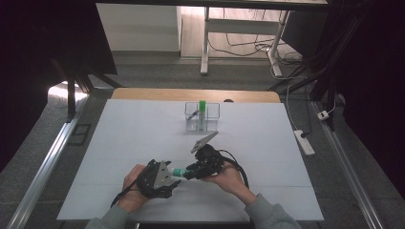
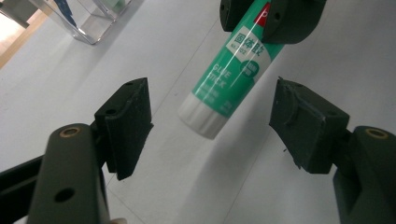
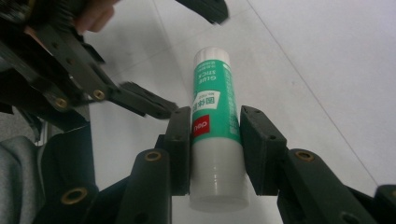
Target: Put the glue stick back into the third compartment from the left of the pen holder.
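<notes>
A green glue stick with white ends is held level just above the white table between my two grippers. My right gripper is shut on the stick near its closer white end, pads pressing both sides. Seen from the left gripper view, the right gripper clamps the stick at the top. My left gripper is open, its pads standing apart on either side of the stick's free white end without touching it. From above, the left gripper faces the right gripper.
A clear plastic box with a green upright item and a pen stands at the table's far middle. White paper covers the table. A power strip lies on the floor to the right.
</notes>
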`<state>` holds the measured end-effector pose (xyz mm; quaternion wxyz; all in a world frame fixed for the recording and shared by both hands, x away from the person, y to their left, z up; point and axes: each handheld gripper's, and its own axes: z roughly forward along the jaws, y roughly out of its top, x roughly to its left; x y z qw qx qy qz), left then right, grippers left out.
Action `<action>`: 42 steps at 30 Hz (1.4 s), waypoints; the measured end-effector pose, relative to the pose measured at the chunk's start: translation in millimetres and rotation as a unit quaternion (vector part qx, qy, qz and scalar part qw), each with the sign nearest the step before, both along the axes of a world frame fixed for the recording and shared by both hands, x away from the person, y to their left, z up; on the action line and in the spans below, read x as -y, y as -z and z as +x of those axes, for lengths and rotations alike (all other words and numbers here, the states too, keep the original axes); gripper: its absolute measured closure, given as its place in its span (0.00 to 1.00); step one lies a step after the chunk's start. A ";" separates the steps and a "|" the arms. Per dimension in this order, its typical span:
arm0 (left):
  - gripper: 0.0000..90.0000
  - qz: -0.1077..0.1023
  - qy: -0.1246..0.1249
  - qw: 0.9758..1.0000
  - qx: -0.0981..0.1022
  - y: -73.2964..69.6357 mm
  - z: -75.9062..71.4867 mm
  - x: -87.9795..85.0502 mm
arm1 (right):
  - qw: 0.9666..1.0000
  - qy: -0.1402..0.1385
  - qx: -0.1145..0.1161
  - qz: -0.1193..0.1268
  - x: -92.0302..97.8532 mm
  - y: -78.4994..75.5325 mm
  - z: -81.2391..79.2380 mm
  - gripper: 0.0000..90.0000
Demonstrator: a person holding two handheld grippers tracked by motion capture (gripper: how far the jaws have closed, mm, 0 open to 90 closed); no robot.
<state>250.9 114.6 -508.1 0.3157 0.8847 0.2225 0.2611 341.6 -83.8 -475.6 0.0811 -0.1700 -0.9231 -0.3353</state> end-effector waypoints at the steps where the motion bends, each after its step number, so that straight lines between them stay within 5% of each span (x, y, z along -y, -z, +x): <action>1: 0.32 0.004 0.002 1.000 -0.001 0.4 0.5 0.8 | 1.000 -0.003 -0.002 0.001 -0.5 -0.4 -0.4 0.72; 13: 0.60 0.026 0.035 0.999 -0.009 2.4 0.6 7.4 | 1.000 -0.009 -0.012 0.011 -5.0 -3.3 -4.7 0.72; 20: 0.72 0.034 0.065 0.997 -0.022 2.7 0.1 12.6 | 0.999 0.007 -0.020 0.043 -1.1 -7.9 -3.2 0.71; 26: 0.73 0.012 0.048 0.999 -0.011 -2.0 1.8 6.9 | 0.996 0.030 0.014 0.087 5.9 -17.2 -3.4 0.56; 32: 0.73 -0.028 0.019 0.999 -0.012 -5.2 5.6 -4.5 | 0.988 0.050 0.062 0.132 14.2 -25.1 -5.4 0.48; 37: 0.73 -0.066 0.010 0.998 -0.020 -8.0 8.5 -13.3 | 0.985 0.044 0.086 0.142 14.6 -27.1 -9.0 0.47; 42: 0.73 -0.077 0.011 0.997 -0.025 -7.5 9.0 -13.5 | 0.985 0.033 0.098 0.136 9.9 -24.7 -12.8 0.46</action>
